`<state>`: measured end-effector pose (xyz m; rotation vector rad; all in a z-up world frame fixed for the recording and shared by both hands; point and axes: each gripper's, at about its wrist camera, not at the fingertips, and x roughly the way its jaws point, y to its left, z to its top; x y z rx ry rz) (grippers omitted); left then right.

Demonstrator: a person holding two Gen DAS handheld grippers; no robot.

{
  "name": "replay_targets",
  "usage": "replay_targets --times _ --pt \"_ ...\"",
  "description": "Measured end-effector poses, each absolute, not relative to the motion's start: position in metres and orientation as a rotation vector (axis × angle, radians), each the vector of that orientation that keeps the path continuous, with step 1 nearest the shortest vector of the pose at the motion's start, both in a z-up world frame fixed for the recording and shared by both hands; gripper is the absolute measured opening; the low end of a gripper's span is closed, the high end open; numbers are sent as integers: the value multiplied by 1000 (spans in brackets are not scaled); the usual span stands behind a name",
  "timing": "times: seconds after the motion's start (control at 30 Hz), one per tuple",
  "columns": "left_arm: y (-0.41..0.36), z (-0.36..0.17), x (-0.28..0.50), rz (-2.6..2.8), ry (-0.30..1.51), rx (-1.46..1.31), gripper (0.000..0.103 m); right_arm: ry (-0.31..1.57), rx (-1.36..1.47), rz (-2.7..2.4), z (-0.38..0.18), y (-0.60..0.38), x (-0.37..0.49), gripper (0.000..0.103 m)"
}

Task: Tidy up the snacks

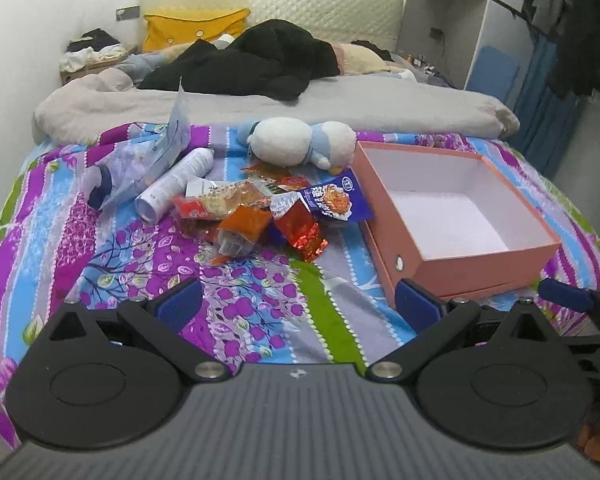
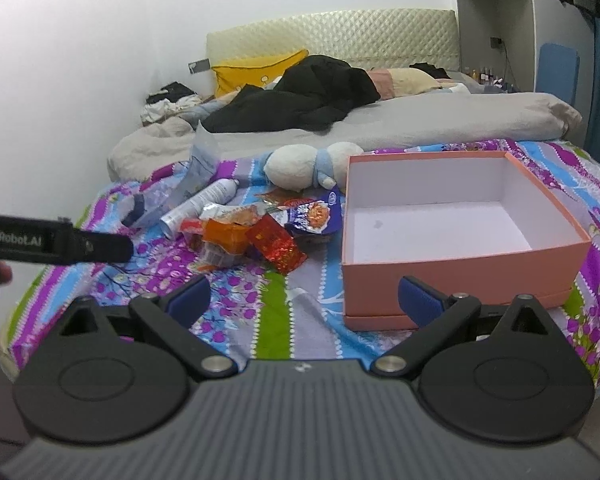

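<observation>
Both tools, left tool (image 1: 298, 300) and right tool (image 2: 304, 298), are spread wide, holding nothing; the crinkly snack packets (image 1: 260, 208) could slip beside the pink box (image 1: 480, 260).

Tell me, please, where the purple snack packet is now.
In both views the purple snack packet lies on the floral bedspread, at the right edge of the snack pile, beside the pink box and before the plush toy.

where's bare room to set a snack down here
Free: inside the pink box, and the floral bedspread between the open left gripper and the snack pile. Crowded: pile, spray can, plush toy.
</observation>
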<state>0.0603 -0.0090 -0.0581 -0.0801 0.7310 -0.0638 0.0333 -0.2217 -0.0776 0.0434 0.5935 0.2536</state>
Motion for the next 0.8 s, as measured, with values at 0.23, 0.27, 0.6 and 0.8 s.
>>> replay_targets --times 0.23,0.27,0.6,0.8 --pt "8 -83 86 -61 783 -128 103 645 16 276 -93 -207 55 102" --pt "11 -87 89 -59 793 -134 103 648 18 283 -94 -205 58 102" --pt "43 -121 129 -25 841 -177 103 684 -43 325 -111 -170 103 102" --pt "60 -141 157 -32 846 -198 103 689 -73 350 -124 -152 128 102"
